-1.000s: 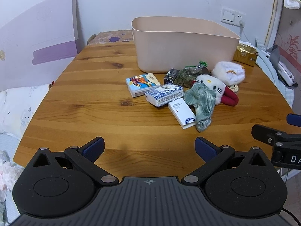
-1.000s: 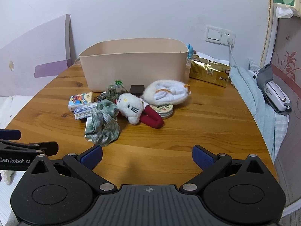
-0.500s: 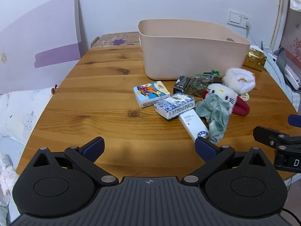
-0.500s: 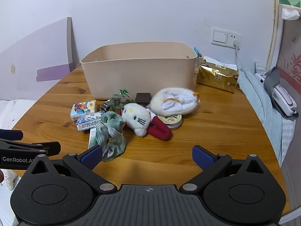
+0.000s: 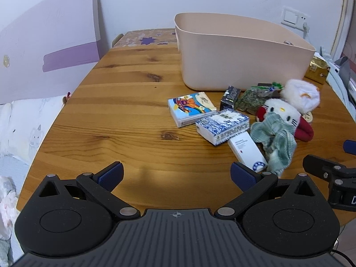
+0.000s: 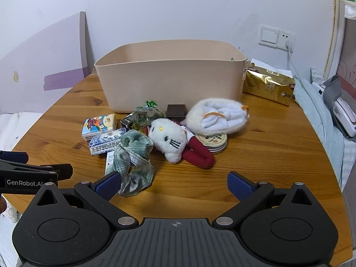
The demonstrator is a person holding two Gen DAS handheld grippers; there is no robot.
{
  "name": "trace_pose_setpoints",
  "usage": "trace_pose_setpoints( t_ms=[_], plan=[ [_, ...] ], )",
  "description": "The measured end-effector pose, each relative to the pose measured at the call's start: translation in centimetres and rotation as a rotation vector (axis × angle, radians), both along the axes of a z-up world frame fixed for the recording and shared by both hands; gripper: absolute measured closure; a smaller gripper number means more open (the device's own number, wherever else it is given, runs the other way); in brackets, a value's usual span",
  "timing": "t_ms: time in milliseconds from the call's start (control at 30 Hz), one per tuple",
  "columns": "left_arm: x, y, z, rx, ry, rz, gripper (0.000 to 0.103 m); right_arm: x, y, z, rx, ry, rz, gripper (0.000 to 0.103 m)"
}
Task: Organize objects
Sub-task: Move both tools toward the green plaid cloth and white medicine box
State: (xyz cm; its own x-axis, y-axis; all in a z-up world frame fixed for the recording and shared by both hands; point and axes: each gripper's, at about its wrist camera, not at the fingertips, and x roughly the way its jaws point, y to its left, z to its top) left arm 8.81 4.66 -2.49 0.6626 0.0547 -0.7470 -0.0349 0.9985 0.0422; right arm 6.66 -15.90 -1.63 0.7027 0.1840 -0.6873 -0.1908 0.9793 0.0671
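**Soft, even indoor light; strong fisheye bending at the rims**

Both views are bright and sharp, without motion blur. Diffuse light leaves only faint shadows on the wooden table (image 5: 124, 120) just ahead of each gripper and a mild sheen on the gold packet (image 6: 268, 84). Straight edges curve near the borders, and the corners darken to black.

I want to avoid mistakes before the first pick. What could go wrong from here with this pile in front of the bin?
1. The green checked cloth lies over the white box and against the plush cat, so lifting it may drag its neighbours.
2. The round tin is partly under the plush's red body, hard to grasp cleanly.
3. Both the left claw and right claw are open and close together; they might collide.
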Motion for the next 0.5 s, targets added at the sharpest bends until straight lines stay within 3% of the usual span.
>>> trace_pose_setpoints(
  t_ms=[500],
  plan=[
    [3.7, 0.9, -0.4, 0.074, -0.012, -0.076, 0.0, 2.7, 2.5, -0.4, 0.015, 0.034, 0.046, 0.0]
  ],
)
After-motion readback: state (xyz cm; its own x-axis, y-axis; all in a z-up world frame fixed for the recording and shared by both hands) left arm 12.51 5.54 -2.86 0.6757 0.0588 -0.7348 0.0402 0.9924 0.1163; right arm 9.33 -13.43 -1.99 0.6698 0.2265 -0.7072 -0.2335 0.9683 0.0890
